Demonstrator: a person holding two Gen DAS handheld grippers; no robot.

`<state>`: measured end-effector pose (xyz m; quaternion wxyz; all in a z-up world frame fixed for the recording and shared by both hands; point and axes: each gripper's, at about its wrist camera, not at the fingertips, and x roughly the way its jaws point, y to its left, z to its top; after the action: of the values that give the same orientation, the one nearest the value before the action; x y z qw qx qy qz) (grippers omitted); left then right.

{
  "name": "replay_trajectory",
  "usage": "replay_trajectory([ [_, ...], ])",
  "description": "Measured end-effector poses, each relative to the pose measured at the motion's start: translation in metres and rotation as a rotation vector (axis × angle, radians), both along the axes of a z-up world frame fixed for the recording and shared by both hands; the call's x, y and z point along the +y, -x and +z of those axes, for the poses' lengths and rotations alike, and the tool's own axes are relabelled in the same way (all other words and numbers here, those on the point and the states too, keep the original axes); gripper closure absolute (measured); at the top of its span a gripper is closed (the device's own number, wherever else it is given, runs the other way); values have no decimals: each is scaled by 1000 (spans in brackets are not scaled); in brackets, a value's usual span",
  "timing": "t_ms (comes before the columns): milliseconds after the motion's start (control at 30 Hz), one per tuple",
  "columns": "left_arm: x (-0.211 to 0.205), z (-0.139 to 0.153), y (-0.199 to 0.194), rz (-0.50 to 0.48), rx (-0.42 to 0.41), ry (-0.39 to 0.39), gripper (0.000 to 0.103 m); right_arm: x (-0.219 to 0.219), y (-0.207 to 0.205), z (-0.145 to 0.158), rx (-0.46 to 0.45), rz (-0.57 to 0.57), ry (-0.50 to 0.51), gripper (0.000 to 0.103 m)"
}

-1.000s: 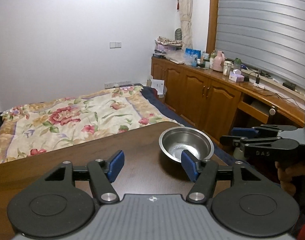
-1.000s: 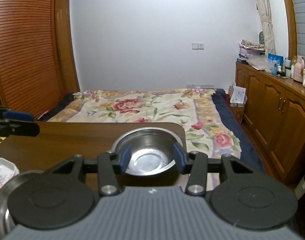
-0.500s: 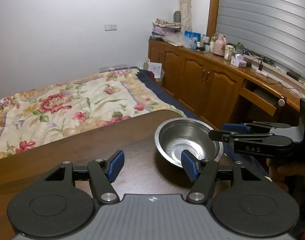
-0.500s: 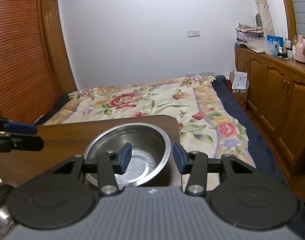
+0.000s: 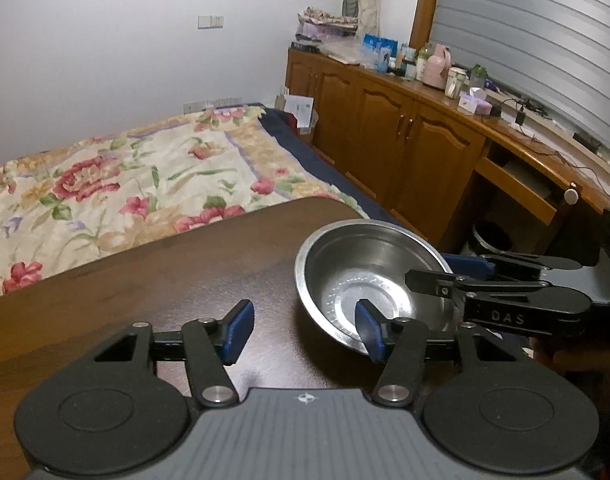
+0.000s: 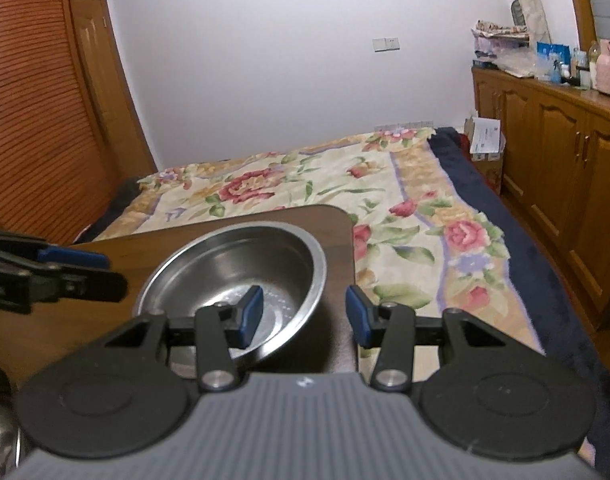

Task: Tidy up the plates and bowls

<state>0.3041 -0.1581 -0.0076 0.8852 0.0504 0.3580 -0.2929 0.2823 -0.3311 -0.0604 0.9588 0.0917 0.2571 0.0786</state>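
At the table's [image 6: 105,316] far right corner, near the bed [image 6: 345,184], sits a steel bowl [image 6: 241,276], upright and empty. Right gripper [image 6: 303,316] is spread wide and straddles the bowl's right rim: one pad over the inside, the other outside past the table edge; neither pad clearly touches metal. Left gripper [image 5: 301,332] is also wide open and empty, over bare tabletop just left of the bowl, its right pad overlapping the bowl's near rim in view. Bowl's near edge is hidden behind the gripper bodies in both views. A steel item at the right view's lower left is cut off, unidentifiable.
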Motion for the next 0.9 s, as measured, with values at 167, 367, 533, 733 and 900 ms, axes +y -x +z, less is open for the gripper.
replay_trajectory([
  [167, -4, -5, -10, -5, 35, 10, 51, 2, -3, 0, 11, 24, -12, 56],
  [367, -7, -11, -19, -2, 72, 7, 54, 5, -6, 1, 17, 49, -34, 56],
  [533, -4, -15, -25, 2, 104, 25, 58, 6, -8, 1, 22, 58, -45, 56],
  [733, -6, -19, -28, 3, 124, 29, 62, 8, -9, 0, 28, 68, -51, 56],
  [900, -3, -21, -31, 9, 146, 39, 64, 10, -11, -2, 40, 81, -61, 57],
])
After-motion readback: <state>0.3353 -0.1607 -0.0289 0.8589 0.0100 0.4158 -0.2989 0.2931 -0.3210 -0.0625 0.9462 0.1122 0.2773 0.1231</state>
